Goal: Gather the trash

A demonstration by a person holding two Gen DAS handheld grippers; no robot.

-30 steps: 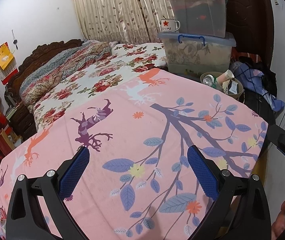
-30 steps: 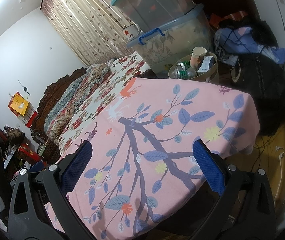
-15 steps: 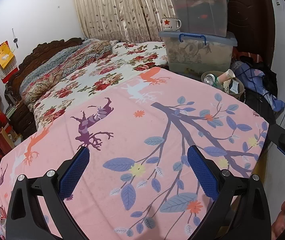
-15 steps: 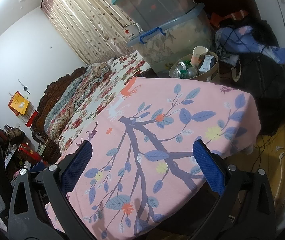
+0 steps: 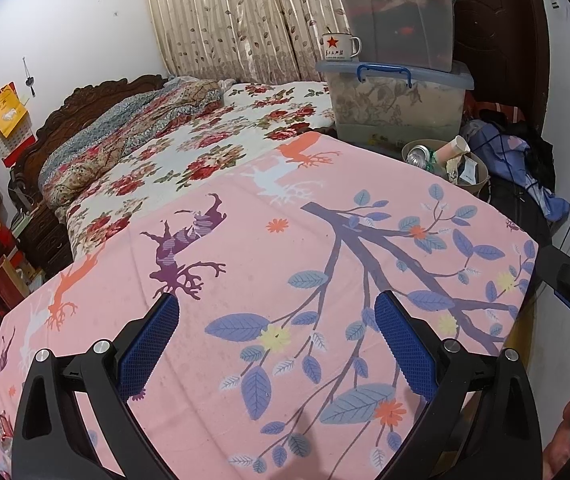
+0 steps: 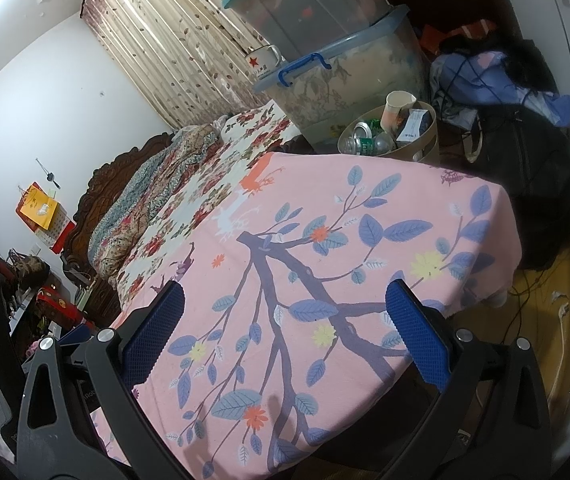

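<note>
your left gripper [image 5: 275,316] hangs over the pink tree-and-deer print cloth [image 5: 285,248] with its blue-padded fingers [image 5: 147,338] spread wide and nothing between them. at the far right corner, just past the cloth's edge, a beige waste bin [image 5: 475,184] holds a can [image 5: 419,156], a paper cup [image 5: 451,148] and a small carton [image 5: 469,168]. behind the bin two clear storage boxes [image 5: 397,100] are stacked, a red-star enamel mug [image 5: 339,46] on the lower lid. a floral bed [image 5: 205,140] lies far left.
</note>
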